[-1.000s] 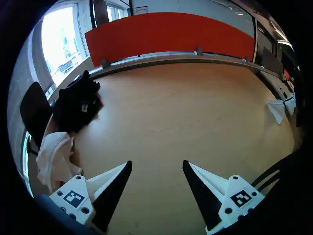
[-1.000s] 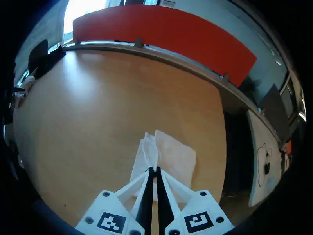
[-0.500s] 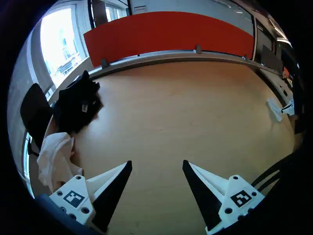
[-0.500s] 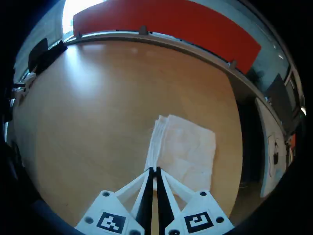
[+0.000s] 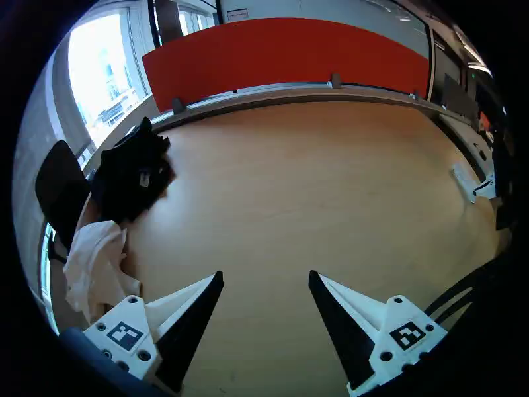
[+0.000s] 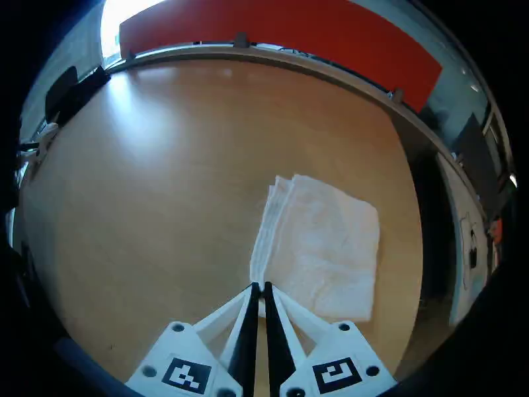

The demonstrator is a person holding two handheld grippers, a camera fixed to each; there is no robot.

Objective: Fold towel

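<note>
The folded towel (image 6: 324,245) is laid flat on the table (image 6: 145,198), its near corner clamped by the right gripper (image 6: 259,288) at 6 o'clock. The jaws of the left gripper (image 5: 265,278) are held apart.

The white towel (image 6: 324,248) lay flat on the wooden table (image 6: 152,198), folded into a neat rectangle and turned slightly askew. Its layered edges were stacked along the left side, perhaps four thick, and the top looked softly wrinkled.
</note>
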